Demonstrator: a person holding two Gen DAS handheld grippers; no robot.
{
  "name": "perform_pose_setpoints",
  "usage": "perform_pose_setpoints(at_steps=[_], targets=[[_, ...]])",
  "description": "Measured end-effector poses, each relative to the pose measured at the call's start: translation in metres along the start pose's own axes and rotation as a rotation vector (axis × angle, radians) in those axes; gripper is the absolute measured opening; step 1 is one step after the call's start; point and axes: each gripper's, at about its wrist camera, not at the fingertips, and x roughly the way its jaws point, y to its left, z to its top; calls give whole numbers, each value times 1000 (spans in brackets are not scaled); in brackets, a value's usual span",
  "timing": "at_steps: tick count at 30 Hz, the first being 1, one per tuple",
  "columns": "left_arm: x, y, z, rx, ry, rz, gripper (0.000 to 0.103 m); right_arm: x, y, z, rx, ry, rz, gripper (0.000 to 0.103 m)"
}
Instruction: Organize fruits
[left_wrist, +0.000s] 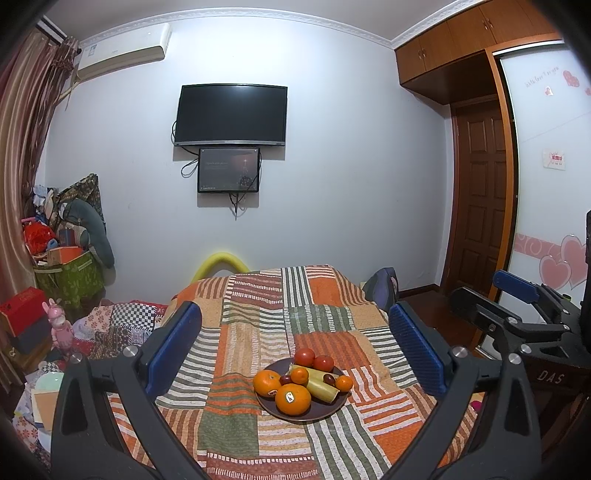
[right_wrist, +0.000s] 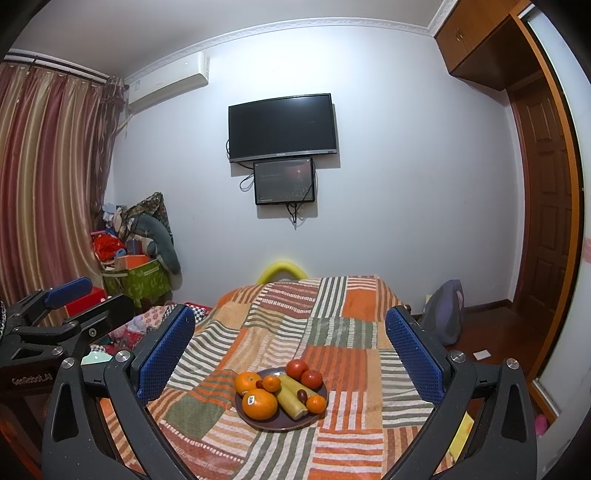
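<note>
Both grippers were held spread wide and empty above the patchwork cloth (left_wrist: 258, 332): the left gripper (left_wrist: 295, 350) and the right gripper (right_wrist: 288, 354), each well short of the fruit. All the fruit was seen gathered on the dark plate (left_wrist: 325, 415), at six o'clock in both views. Two large oranges (left_wrist: 292, 398) were placed at seven o'clock on the plate, two tomatoes (left_wrist: 304, 357) at twelve, a pale green fruit (left_wrist: 321, 386) laid across the middle, small mandarins (left_wrist: 344, 383) and dark grapes (left_wrist: 328, 378) tucked between. Trouble was judged likely if the pile were nudged: round fruit could be sent rolling off onto the soft cloth, and a tomato could be bruised by too hard a squeeze
</note>
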Motion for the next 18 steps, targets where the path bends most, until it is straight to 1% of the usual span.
perform_pose_setpoints(at_steps=[18], targets=[[3, 1, -3, -13, 16, -12, 103, -3, 1, 3, -7, -10, 3, 103]])
